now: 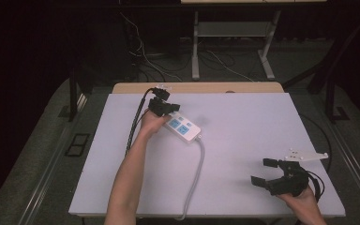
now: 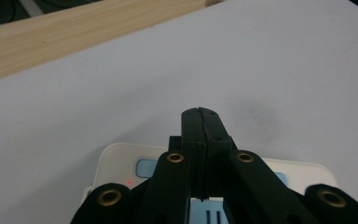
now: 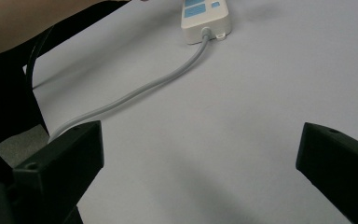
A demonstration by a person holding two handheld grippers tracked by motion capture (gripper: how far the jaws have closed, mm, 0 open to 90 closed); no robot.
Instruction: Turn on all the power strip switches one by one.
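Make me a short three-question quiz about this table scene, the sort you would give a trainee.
1. True or false: the jaws of the left hand-held gripper are pressed together with nothing between them.
2. Which thing lies directly under the left hand-held gripper? A) a white power strip B) a red cup C) a folded towel
3. Fill in: the right hand-held gripper sits near the table's right front corner with its jaws ____.

Key:
1. True; in the left gripper view the jaws meet.
2. A; the power strip, white with blue socket panels, trails a grey cord to the front edge of the table.
3. Open, holding nothing.
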